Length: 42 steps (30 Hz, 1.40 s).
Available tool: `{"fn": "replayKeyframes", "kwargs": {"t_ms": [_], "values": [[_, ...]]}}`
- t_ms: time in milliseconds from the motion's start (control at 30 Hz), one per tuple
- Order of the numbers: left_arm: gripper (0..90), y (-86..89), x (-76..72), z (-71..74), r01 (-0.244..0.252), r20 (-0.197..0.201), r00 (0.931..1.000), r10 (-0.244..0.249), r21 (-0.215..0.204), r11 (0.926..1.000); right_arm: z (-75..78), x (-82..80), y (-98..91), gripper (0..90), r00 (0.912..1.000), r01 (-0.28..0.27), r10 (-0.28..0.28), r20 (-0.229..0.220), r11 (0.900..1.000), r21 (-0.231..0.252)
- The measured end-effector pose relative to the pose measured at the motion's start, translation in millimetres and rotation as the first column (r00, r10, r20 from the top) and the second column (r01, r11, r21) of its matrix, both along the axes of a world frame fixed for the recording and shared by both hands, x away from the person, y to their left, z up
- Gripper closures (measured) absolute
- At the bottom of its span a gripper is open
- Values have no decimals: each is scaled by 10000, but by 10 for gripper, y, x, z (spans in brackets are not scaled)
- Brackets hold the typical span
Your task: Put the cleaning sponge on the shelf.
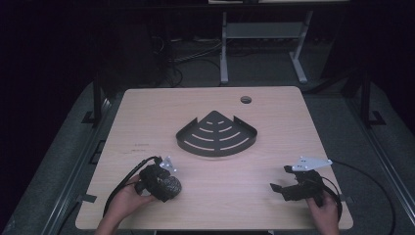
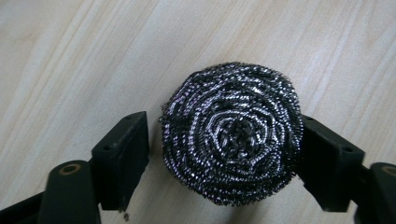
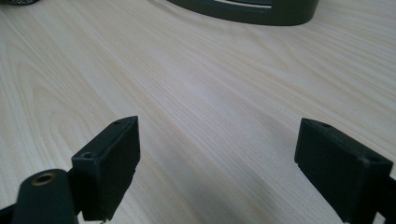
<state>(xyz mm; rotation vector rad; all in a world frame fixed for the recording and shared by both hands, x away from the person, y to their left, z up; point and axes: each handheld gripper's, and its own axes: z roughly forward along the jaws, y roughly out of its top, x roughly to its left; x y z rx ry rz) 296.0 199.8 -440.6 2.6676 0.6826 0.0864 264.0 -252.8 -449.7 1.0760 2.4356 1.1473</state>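
Observation:
A round steel-wire scrubber (image 1: 171,188) lies on the wooden table (image 1: 215,98) near its front left. My left gripper (image 1: 163,185) points down over it, one jaw on either side. In the left gripper view the scrubber (image 2: 231,133) sits between the jaws of this gripper (image 2: 223,125): the right pad touches its edge, and a thin strip of wood shows between the left pad and the wire. My right gripper (image 1: 280,178) rests low at the front right, open, with bare wood between the jaws of the gripper (image 3: 218,126).
A dark grey fan-shaped corner shelf (image 1: 216,136) with curved slots lies flat at the table's middle; its rim (image 3: 252,10) shows ahead of the right gripper. A round cable hole (image 1: 245,99) sits near the far edge. Cables trail off the front corners.

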Motion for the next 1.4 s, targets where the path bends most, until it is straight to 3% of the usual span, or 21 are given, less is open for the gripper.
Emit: {"fn": "replayKeyframes", "kwargs": {"t_ms": [267, 667, 1400], "values": [[327, -31, -15, 7, 161, 68, 9998, -162, 149, 9998, 24, -8, 21, 138, 9999, -56, 56, 157, 10000, 19], [332, -35, -3, 79, 78, 175, 9998, -80, 82, 9999, 15, -3, 30, 138, 9999, -86, 87, 95, 10000, -42], [331, -217, 142, 282, 466, 232, 9986, -465, -33, 9989, 10, 2, 17, 138, 9999, -73, 72, 75, 10000, 56]]}}
